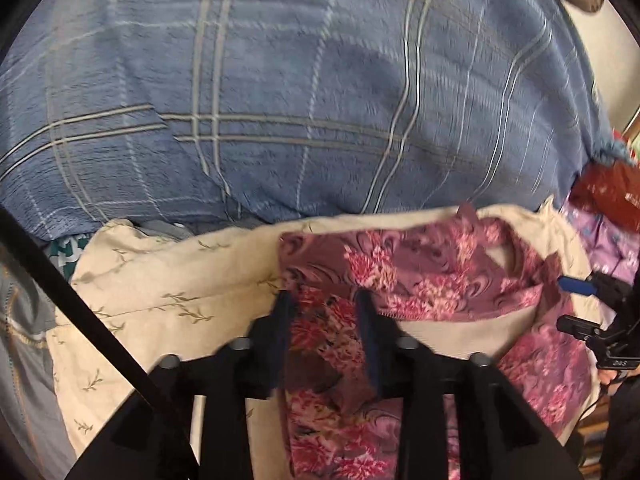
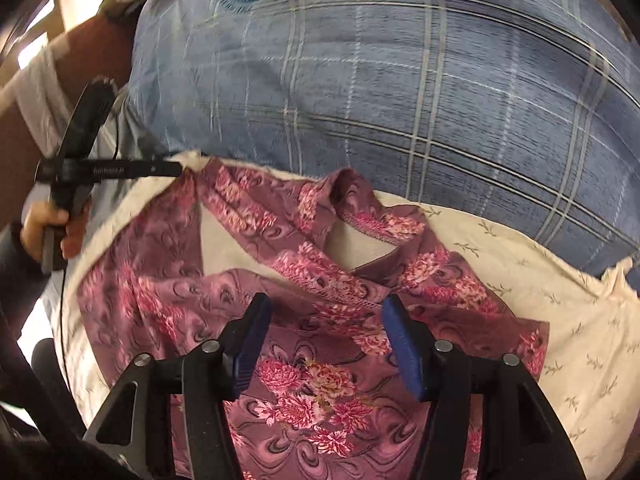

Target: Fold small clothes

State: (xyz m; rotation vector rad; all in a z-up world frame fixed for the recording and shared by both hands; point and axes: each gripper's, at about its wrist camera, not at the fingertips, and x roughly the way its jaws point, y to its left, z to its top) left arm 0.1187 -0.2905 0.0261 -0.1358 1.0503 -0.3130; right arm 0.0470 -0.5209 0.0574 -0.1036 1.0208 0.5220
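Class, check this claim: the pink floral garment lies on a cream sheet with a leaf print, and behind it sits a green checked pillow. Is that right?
Not quite. The pillow behind the pink floral garment is blue checked, not green, as the right wrist view shows. The cream sheet does carry a leaf print.

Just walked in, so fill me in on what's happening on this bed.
A person is folding a pink floral garment spread on a cream sheet, in front of a blue plaid pillow. The left hand-held gripper has garment fabric between its jaws, though blur hides whether it is pinched. The right hand-held gripper hovers open over the middle. The garment looks partly folded.
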